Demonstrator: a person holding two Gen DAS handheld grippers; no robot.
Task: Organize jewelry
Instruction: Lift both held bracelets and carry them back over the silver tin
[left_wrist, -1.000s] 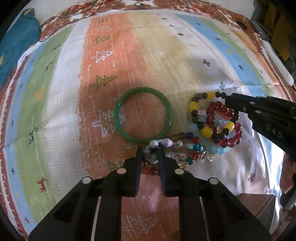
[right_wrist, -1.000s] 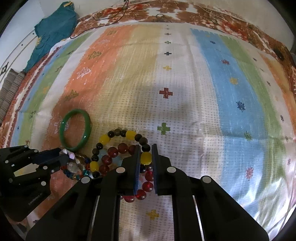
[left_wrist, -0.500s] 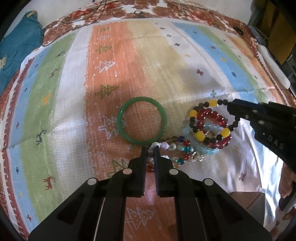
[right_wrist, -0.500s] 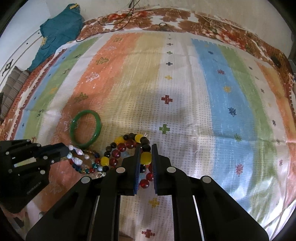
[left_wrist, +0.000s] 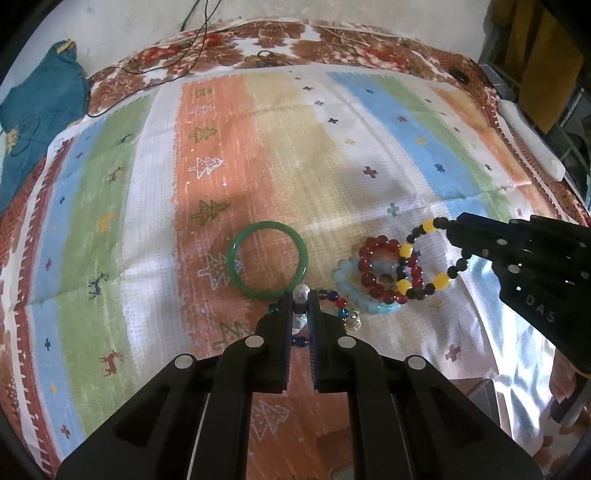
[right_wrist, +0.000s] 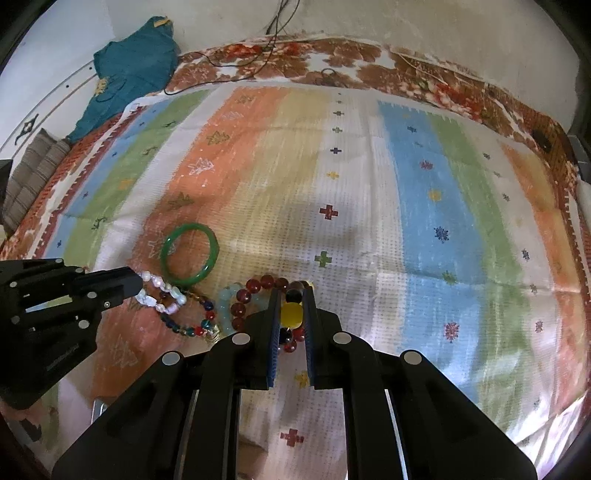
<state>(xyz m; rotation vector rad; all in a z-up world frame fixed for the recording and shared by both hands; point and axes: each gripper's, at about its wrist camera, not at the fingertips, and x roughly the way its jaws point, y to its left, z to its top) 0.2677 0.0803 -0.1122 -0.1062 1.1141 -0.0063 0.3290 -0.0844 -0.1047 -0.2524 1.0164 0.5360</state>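
My left gripper (left_wrist: 300, 301) is shut on a multicoloured bead bracelet (left_wrist: 334, 301) with white beads, lifted off the striped cloth; it also shows in the right wrist view (right_wrist: 162, 295). My right gripper (right_wrist: 291, 295) is shut on a black-and-yellow bead bracelet (right_wrist: 291, 312), which hangs from its tips in the left wrist view (left_wrist: 432, 258). A green bangle (left_wrist: 267, 264) lies flat on the orange stripe. A dark red bead bracelet (left_wrist: 384, 269) lies on a pale blue bead bracelet (left_wrist: 351, 291) between the grippers.
The striped cloth (left_wrist: 332, 166) covers a bed with a brown floral border. A teal garment (left_wrist: 37, 122) lies at the far left, cables (left_wrist: 192, 48) at the back, a white bar (left_wrist: 532, 140) at the right edge.
Both grippers have risen and drawn back. The left closed on the multicoloured bracelet and lifted it; the right lifted the black-and-yellow bracelet away from the red and blue ones.
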